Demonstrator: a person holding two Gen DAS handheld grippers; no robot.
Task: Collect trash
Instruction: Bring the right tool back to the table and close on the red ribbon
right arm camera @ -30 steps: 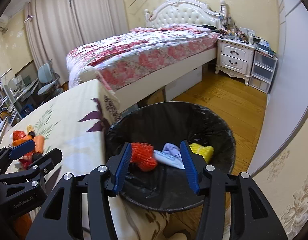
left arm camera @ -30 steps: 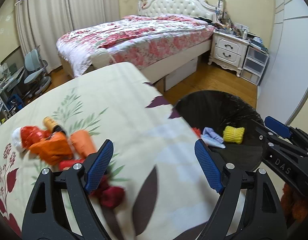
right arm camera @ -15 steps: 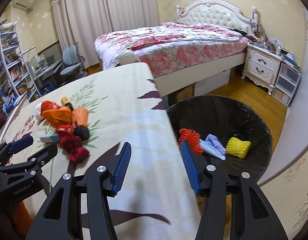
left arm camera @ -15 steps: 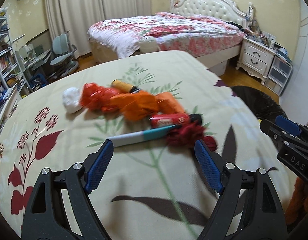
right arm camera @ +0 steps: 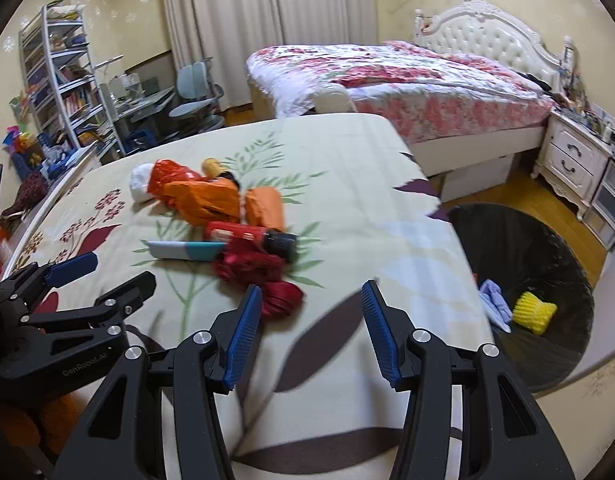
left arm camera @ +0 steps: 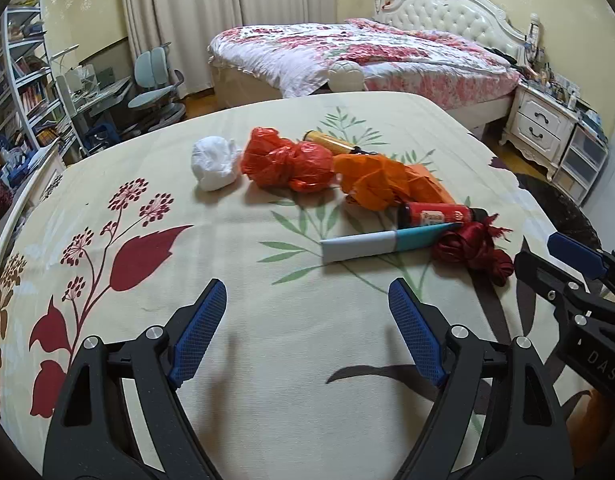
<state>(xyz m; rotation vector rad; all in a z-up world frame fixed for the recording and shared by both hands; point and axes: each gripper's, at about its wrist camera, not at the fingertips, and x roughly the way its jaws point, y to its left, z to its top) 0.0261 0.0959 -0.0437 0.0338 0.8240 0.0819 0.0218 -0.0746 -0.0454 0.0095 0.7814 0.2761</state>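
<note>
Trash pile (left arm camera: pixel 359 188) stretches diagonally across tablecloth (left arm camera: pixel 227 320), tube (left arm camera: pixel 383 242) lying crosswise.

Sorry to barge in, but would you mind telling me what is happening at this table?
A person is clearing trash with a handheld tool in each hand. Both the left tool and the right tool are open and empty, above the tablecloth. A pile waits there: white wad, red bag, orange wrapper, red can, teal tube, red ribbon. The black bin beside the table holds a yellow item.
</note>
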